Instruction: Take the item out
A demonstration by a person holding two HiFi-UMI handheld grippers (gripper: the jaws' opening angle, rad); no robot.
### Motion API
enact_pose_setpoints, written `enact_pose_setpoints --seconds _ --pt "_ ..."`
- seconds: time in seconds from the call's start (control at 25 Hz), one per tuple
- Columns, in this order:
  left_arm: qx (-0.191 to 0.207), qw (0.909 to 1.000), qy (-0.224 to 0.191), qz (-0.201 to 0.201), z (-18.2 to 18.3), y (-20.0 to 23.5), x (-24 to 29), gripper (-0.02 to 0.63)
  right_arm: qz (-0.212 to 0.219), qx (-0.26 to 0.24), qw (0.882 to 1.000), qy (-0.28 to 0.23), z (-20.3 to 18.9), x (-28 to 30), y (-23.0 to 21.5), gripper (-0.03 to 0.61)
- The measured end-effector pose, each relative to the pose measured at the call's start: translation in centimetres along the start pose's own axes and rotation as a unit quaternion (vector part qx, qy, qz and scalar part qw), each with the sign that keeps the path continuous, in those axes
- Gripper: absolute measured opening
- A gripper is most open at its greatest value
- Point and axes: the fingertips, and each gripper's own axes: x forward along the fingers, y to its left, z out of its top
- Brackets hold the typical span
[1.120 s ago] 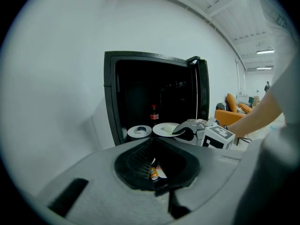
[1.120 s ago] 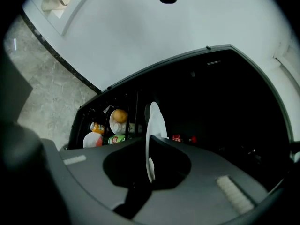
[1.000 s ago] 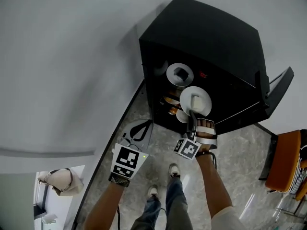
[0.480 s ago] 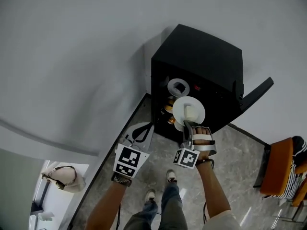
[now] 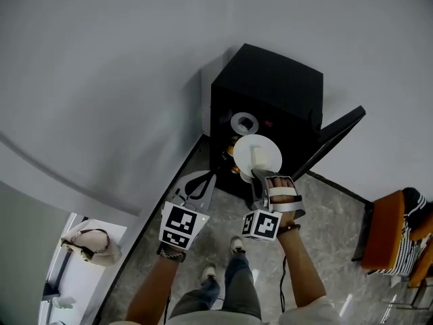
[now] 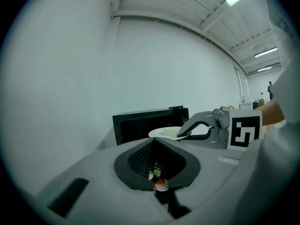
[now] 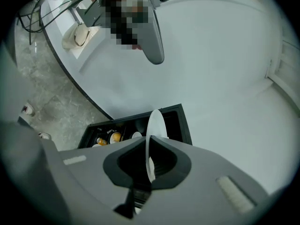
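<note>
A white plate (image 5: 257,154) carrying a pale block hangs level in front of the open black cabinet (image 5: 270,90). My right gripper (image 5: 259,175) is shut on its near rim. In the right gripper view the plate (image 7: 155,122) shows edge-on, clamped between the jaws of the right gripper (image 7: 149,149). Inside the cabinet stand another white dish (image 5: 244,122) and orange items (image 5: 233,158). My left gripper (image 5: 196,184) hangs lower left of the cabinet, shut with nothing in it. The left gripper view shows its closed jaws (image 6: 157,168) and the plate (image 6: 165,133) beyond.
The cabinet's door (image 5: 335,137) swings open to the right. The cabinet stands on a marble floor (image 5: 325,208) against a pale wall. An orange chair (image 5: 384,239) is at the far right. A bag (image 5: 88,244) lies at the lower left.
The right gripper has drawn the plate out of the cabinet's opening toward me. The cabinet now looks smaller and farther. The left gripper has hardly moved.
</note>
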Motion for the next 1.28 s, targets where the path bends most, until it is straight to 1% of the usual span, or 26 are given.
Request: enact_pose_setpoints --seconds 0.2,0.44,0.6,0.8,0.92,1.12,1.28 --pt "0.013 0.9996 -0.023 -0.009 2.7 -2.4 -2.0 0.005 -0.001 -0.002 1.0 -0.003 0.6 -3.8 -1.5 0.021" --pt "0.015 0.9983 -0.052 -0.021 5.9 -5.0 -4.3 0.005 -0.008 0.003 1.0 0.004 0.5 -8.5 -2.8 0.021" --pt "0.017 0.9975 -0.062 -0.028 7.2 -6.3 -5.7 0.005 -0.009 0.001 1.0 0.003 0.7 -11.1 -3.0 0.021" --pt "0.022 0.9971 -0.061 -0.041 7.3 -8.3 -7.3 0.005 -0.017 -0.002 1.0 0.002 1.2 -14.2 -3.3 0.021" --pt "0.017 0.997 -0.06 -0.047 7.2 -9.1 -7.9 0.005 -0.017 -0.001 1.0 0.003 1.1 -15.6 -3.3 0.021" --pt "0.021 0.9964 -0.063 -0.052 7.4 -10.2 -8.4 0.005 -0.019 -0.002 1.0 0.013 0.6 -16.9 -3.0 0.021" --pt "0.025 0.9963 -0.061 -0.056 7.5 -10.4 -8.5 0.005 -0.021 -0.006 1.0 0.015 0.9 -17.5 -3.2 0.021"
